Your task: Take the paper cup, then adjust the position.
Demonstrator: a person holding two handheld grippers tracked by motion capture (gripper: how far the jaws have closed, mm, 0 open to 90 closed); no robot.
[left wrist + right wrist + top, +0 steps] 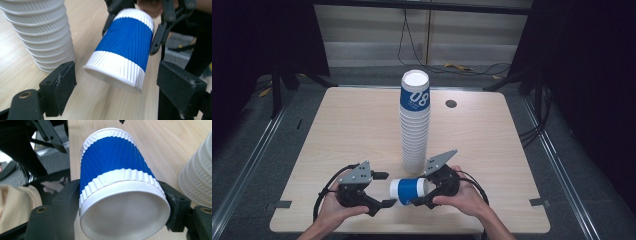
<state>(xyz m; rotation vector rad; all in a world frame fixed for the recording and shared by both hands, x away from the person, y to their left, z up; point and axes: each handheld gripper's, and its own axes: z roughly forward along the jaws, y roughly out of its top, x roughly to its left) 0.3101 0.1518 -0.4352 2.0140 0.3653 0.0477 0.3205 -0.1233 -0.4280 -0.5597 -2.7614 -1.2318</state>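
Blue-and-white ribbed paper cup (408,191): held on its side just above the bench (337,135) at its near edge, clamped at one end between the jaws of the right tongs (428,196). Left tongs (384,190): jaws spread wide, empty, flanking the cup's other end. Tall cup stack (415,125): upright, just beyond.

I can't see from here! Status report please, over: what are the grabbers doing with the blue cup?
Right gripper shut on blue cup, held sideways. Left gripper open, jaws either side of cup's end. Cup stack close behind, over.
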